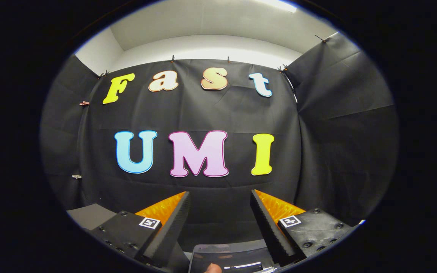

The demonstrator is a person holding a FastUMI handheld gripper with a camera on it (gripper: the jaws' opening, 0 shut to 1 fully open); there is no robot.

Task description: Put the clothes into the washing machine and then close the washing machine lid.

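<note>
Facing the black cloth booth wall [211,113], the gripper [220,212] hung with fingers spread wide on nothing, a dark glossy panel [228,256], maybe the washer, low between them, so I couldn't place the clothes or judge the lid.

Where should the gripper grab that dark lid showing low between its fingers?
Probably the lid's near rim, approached from above: only that edge shows, lying flat low between the fingers. The gripper is open, holding nothing, so it would need to tip downward first.
</note>
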